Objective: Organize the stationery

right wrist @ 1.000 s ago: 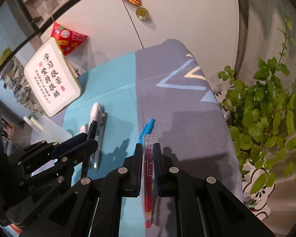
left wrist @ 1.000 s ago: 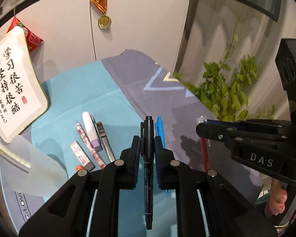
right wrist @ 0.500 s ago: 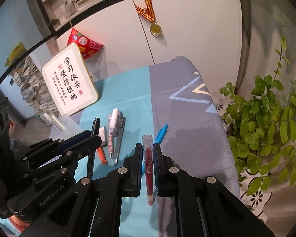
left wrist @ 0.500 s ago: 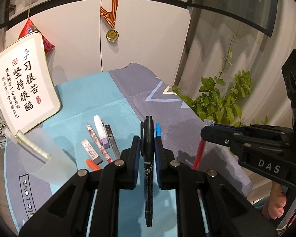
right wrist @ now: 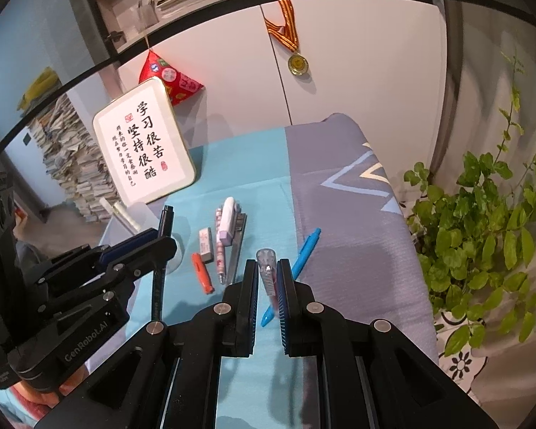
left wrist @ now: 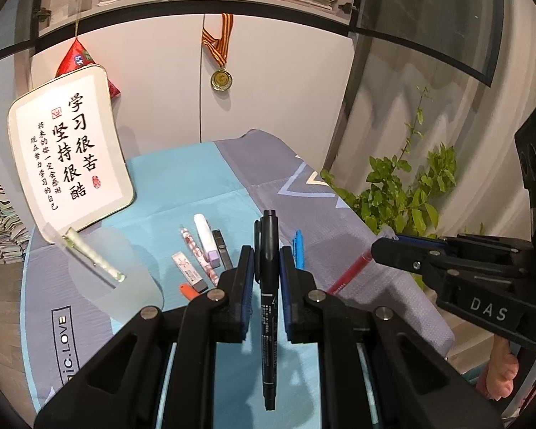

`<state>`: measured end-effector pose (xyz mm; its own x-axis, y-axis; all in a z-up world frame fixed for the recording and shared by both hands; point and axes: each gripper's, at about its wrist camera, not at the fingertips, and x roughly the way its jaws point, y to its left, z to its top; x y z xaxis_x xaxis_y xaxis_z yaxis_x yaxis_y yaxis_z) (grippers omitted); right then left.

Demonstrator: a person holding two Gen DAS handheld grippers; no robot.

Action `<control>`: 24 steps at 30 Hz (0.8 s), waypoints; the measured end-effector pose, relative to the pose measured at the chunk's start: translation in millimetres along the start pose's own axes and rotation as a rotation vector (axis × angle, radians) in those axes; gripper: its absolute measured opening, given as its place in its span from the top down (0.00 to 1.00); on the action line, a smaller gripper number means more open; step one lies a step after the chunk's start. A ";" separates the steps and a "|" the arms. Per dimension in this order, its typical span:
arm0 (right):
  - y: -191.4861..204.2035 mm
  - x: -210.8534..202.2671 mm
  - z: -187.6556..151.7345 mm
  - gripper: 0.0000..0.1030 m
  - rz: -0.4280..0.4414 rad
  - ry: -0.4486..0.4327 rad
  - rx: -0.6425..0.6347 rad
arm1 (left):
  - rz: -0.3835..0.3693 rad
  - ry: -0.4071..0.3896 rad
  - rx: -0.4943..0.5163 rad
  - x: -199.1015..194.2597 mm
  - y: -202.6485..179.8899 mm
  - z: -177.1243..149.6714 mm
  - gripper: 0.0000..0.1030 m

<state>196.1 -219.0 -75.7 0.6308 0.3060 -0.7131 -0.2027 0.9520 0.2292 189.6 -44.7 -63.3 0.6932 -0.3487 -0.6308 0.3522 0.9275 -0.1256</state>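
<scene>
Gripping one pen each: black marker [left wrist: 268, 282], red pen [right wrist: 268, 275], six items lying loose

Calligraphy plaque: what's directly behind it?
Behind the calligraphy plaque hangs a red pouch against the white cabinet door; the pouch's lower left part is covered.
</scene>
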 end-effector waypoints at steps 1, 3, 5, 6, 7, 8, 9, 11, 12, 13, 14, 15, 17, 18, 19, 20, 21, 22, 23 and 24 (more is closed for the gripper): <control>1.6 -0.7 -0.3 0.89 0.002 -0.002 -0.003 | 0.003 -0.006 -0.003 -2.4 1.7 0.0 0.88; 4.3 -2.0 0.3 0.89 0.008 -0.007 -0.009 | 0.012 -0.022 -0.013 -7.9 5.7 0.6 0.88; 8.3 -3.0 2.4 0.89 0.011 -0.017 -0.011 | 0.022 -0.037 -0.026 -14.7 10.7 2.3 0.88; 9.7 -3.3 3.4 0.89 0.013 -0.020 -0.013 | 0.028 -0.045 -0.032 -18.2 13.3 3.2 0.88; 12.8 -3.8 4.8 0.89 0.018 -0.024 -0.018 | 0.034 -0.058 -0.039 -22.9 17.2 4.6 0.88; 16.0 -3.9 6.2 0.89 0.023 -0.026 -0.023 | 0.038 -0.067 -0.046 -26.1 19.8 5.2 0.88; 18.3 -4.1 6.8 0.89 0.023 -0.027 -0.026 | 0.040 -0.077 -0.056 -29.2 23.0 6.2 0.88; 25.1 -4.4 8.1 0.89 0.024 -0.031 -0.040 | 0.042 -0.089 -0.069 -33.2 28.1 8.2 0.88; 28.0 -4.4 8.5 0.89 0.026 -0.032 -0.044 | 0.047 -0.094 -0.073 -34.5 30.2 9.0 0.88; 29.8 -4.5 8.8 0.89 0.027 -0.032 -0.047 | 0.051 -0.098 -0.077 -35.7 32.4 9.7 0.88; 32.2 -4.5 9.2 0.89 0.028 -0.032 -0.050 | 0.053 -0.101 -0.082 -36.6 34.8 10.7 0.88; 35.1 -4.7 9.5 0.89 0.026 -0.031 -0.053 | 0.054 -0.104 -0.087 -37.4 37.2 11.7 0.88; 39.3 -6.6 10.0 0.89 0.025 -0.035 -0.060 | 0.056 -0.115 -0.099 -40.7 43.3 13.6 0.88; 41.0 -7.5 10.4 0.89 0.023 -0.037 -0.062 | 0.057 -0.119 -0.104 -42.0 45.9 14.2 0.88; 43.3 -9.3 11.5 0.89 0.021 -0.041 -0.065 | 0.058 -0.125 -0.113 -43.9 49.8 15.2 0.88; 45.2 -10.6 12.0 0.89 0.019 -0.044 -0.066 | 0.061 -0.130 -0.122 -45.3 53.5 16.0 0.88; 47.8 -13.0 12.9 0.89 0.018 -0.050 -0.069 | 0.062 -0.136 -0.133 -47.3 58.2 16.7 0.88; 49.7 -14.4 13.5 0.89 0.017 -0.053 -0.071 | 0.065 -0.140 -0.141 -48.6 60.9 17.0 0.88; 52.3 -16.1 14.5 0.89 0.017 -0.056 -0.074 | 0.069 -0.146 -0.150 -50.6 65.0 17.5 0.88; 54.7 -17.2 15.4 0.89 0.017 -0.060 -0.077 | 0.072 -0.150 -0.156 -52.3 68.0 18.1 0.88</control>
<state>185.7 -172.1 -40.6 0.6698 0.3236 -0.6683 -0.2690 0.9447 0.1878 188.7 34.2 -25.0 0.8030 -0.2861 -0.5228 0.2050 0.9563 -0.2085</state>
